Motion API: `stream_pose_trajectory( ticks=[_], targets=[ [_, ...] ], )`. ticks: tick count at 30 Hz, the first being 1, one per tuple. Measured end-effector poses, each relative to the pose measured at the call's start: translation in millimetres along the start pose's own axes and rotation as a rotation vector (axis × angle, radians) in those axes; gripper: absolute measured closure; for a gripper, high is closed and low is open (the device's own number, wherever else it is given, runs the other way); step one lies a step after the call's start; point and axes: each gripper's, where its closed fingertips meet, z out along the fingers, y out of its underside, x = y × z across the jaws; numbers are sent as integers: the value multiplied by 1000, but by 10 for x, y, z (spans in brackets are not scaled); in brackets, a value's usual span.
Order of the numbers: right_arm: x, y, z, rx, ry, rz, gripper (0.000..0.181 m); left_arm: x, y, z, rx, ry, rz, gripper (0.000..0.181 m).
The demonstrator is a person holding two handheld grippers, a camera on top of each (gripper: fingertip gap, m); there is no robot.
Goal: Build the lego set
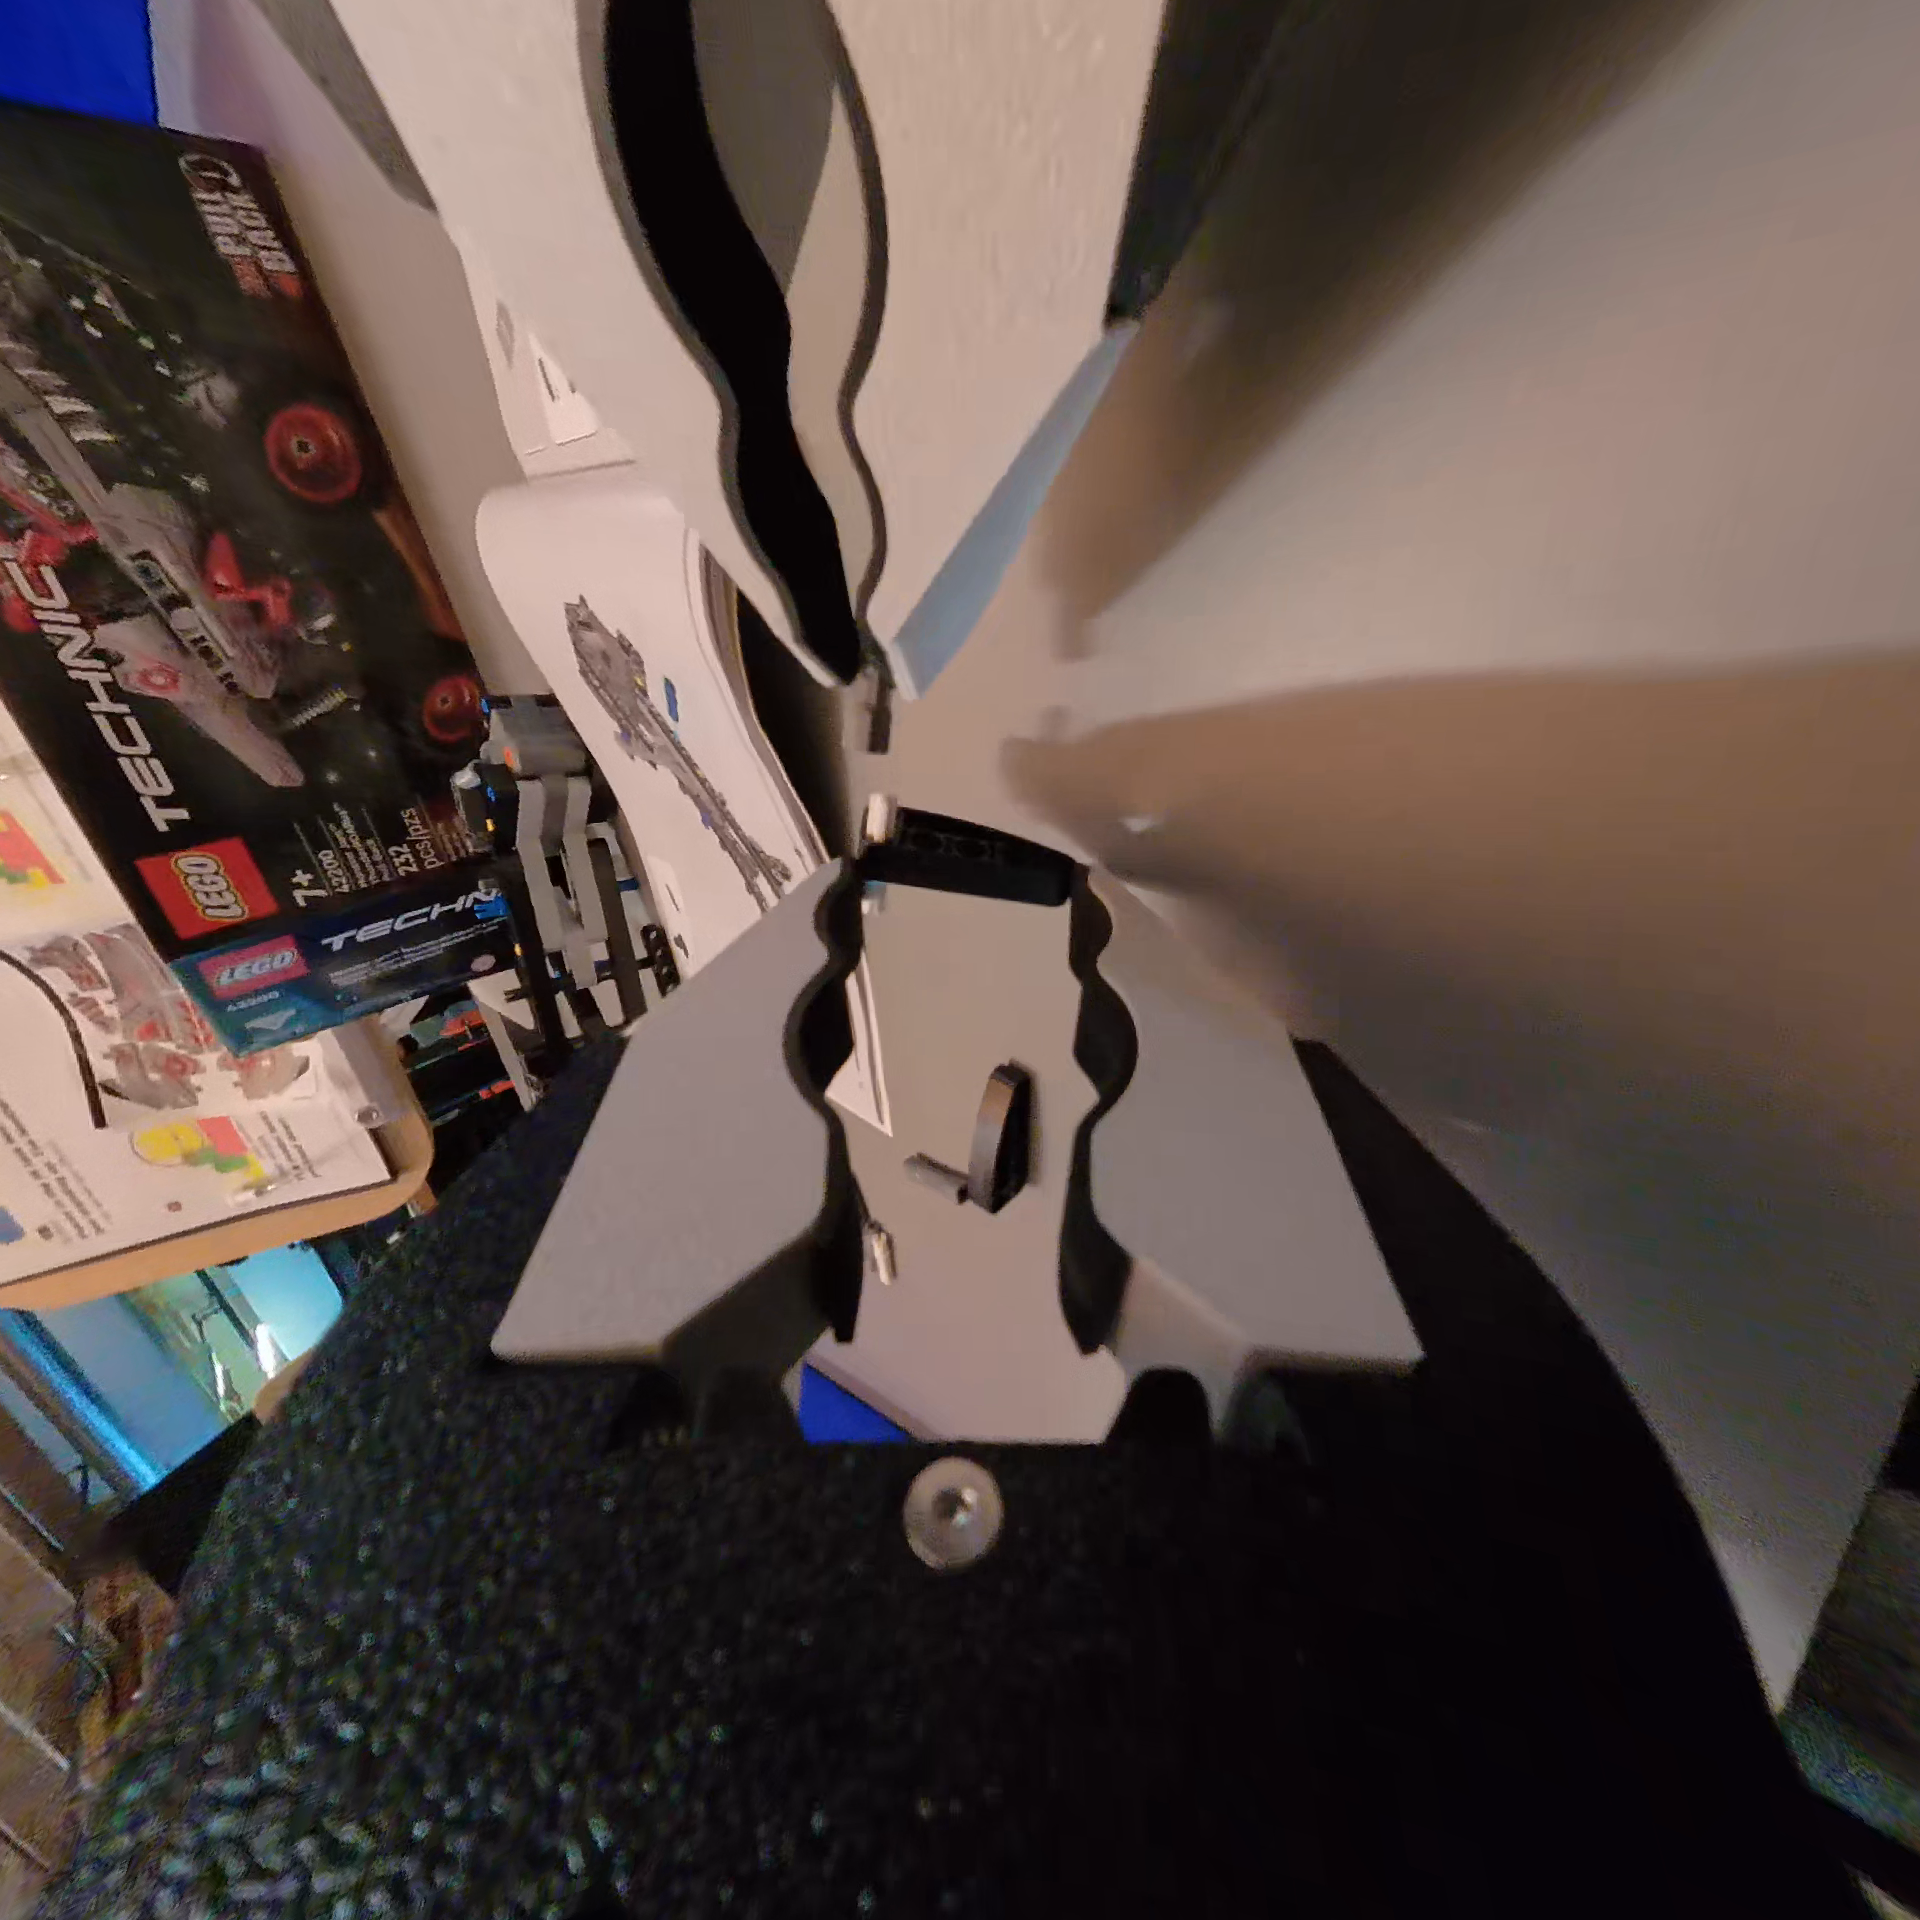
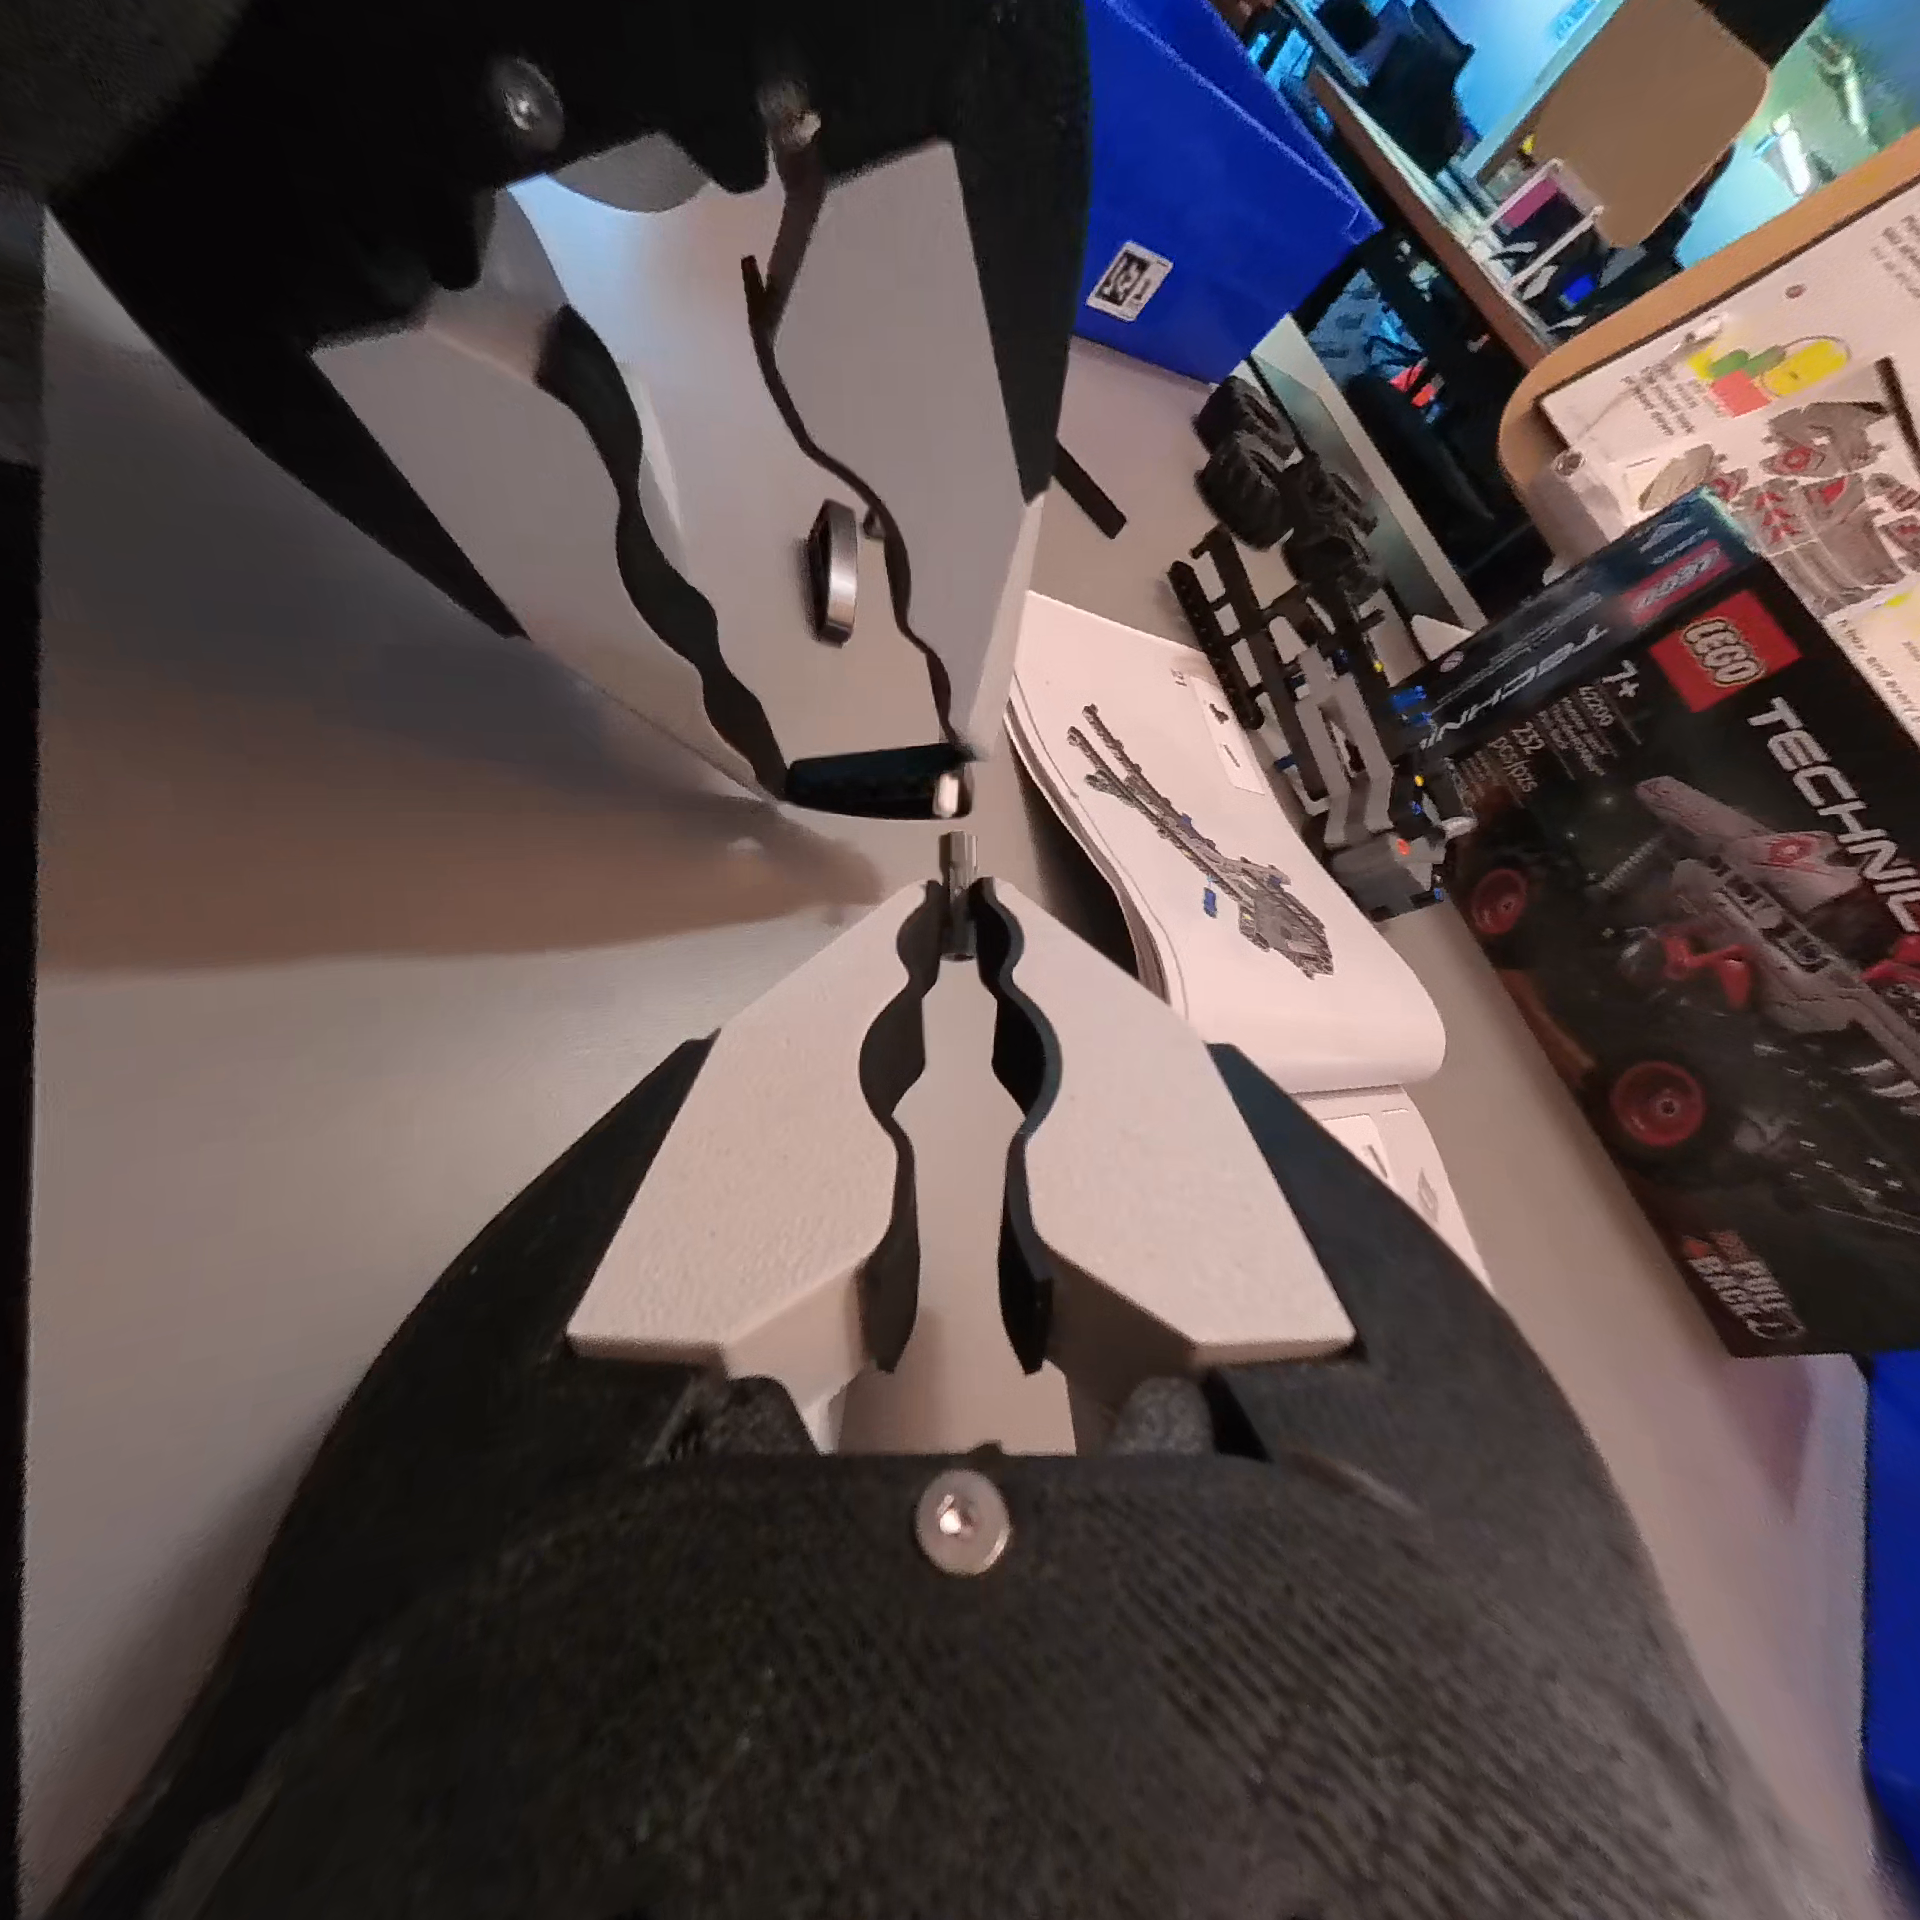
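Note:
My left gripper (image 1: 966, 875) is shut on a short black beam (image 1: 977, 862), held crosswise at the fingertips, with a pale pin (image 1: 879, 821) at one end. My right gripper (image 2: 956, 914) is shut on a small grey pin (image 2: 955, 868), which points at the pale-pin end of the beam (image 2: 862, 781) with a small gap between them. In the left wrist view the right gripper (image 1: 868, 665) comes in from above with its pin (image 1: 878, 722). In the right wrist view the left gripper (image 2: 873, 774) comes in from above. Both are held over the grey table (image 2: 312, 1143).
A black curved piece with a grey pin (image 1: 997, 1132) and a small pale pin (image 1: 881, 1247) lie on the table under my left gripper. An open instruction booklet (image 2: 1247, 862), a partly built chassis (image 2: 1340, 707), black tyres (image 2: 1278, 468), the set's box (image 2: 1714, 883) and a blue bin (image 2: 1195, 187) stand beyond. Left tips to right tips: about 4 cm.

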Motion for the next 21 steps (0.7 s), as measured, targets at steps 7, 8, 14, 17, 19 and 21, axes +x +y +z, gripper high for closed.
stream_pose_trajectory(
  ticks=[7, 8, 14, 17, 19, 21],
  targets=[
    [-34, -33, 45, 7, 48, -101, 178, 41, -24, 13, 12, -19, -30, 142],
    [-45, -40, 47, 10, 48, -110, 178, 43, -26, 11, 17, -18, -34, 142],
    [-17, -27, 40, 5, 71, -122, 178, -9, -12, -11, 50, -84, -8, 143],
    [13, -16, 40, -2, 92, -119, 178, -98, -44, -60, 85, -166, -19, 143],
    [19, -17, 42, -5, 93, -108, 178, -149, -62, -70, 81, -233, 20, 143],
    [35, -85, 8, 38, 76, -45, 178, -212, -73, -75, 73, -303, 54, 143]
  ],
)
